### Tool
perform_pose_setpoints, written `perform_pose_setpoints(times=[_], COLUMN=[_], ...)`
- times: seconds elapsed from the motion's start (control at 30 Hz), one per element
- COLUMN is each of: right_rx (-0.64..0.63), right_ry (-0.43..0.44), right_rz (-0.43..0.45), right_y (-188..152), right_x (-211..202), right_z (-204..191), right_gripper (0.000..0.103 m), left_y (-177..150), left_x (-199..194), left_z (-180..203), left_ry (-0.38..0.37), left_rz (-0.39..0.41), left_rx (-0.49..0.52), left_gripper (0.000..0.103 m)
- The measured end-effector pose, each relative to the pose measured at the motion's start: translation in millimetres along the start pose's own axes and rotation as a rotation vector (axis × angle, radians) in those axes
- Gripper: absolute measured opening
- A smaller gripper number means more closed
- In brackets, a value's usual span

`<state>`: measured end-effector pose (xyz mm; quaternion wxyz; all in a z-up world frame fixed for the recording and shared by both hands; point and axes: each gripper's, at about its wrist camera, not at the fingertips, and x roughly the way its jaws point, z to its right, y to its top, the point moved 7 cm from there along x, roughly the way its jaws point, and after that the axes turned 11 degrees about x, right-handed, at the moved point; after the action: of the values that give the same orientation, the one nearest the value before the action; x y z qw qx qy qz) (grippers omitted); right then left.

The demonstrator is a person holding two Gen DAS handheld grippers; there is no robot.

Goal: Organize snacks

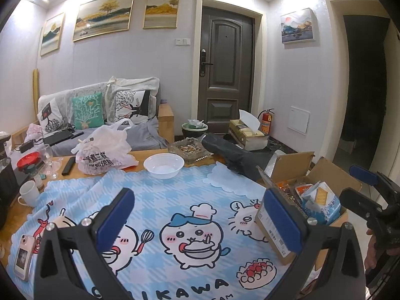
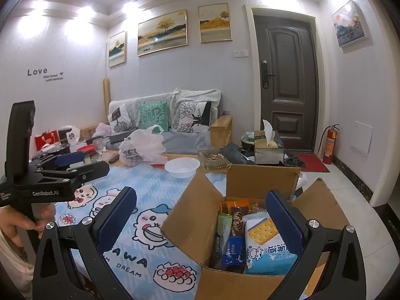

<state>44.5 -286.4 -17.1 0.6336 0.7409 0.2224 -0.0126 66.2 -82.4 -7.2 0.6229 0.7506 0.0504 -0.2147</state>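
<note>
Right gripper (image 2: 200, 225) hangs just above the open brown cardboard box (image 2: 185, 220) at the table's right edge, jaws spread wide, nothing between them. Left gripper (image 1: 200, 222) hovers over the pale blue cartoon-print tablecloth (image 1: 160, 200), also wide and empty. Snacks stand upright in the box: a light blue and white cracker packet (image 2: 266, 245) printed with a square cracker, a dark blue biscuit pack (image 2: 231, 250), a brown chocolate-looking wrapper (image 2: 237, 222), and a green pack (image 2: 222, 227) at the left. All film pouches, so probably light, slick, crinkly; crackers inside likely brittle, so squeeze gently. Best hold looks like the cracker packet's upper end, across its flat faces. Box walls are stiff corrugated card, flaps splayed outward. A white plastic bowl (image 2: 182, 167) sits farther back on the cloth.
</note>
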Motion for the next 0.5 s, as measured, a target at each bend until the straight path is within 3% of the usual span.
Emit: perform_pose_setpoints(times=[0.5], right_rx=[0.004], right_ry=[0.005], right_rz=[-0.017], right_y=[1.1], right_x=[5.8], right_z=[-0.7], right_gripper=[0.103], left_y=[-1.8], left_x=[1.8], left_z=[-7.3], left_ry=[0.014], left_rz=[0.001], left_rx=[-0.013], left_gripper=[0.102])
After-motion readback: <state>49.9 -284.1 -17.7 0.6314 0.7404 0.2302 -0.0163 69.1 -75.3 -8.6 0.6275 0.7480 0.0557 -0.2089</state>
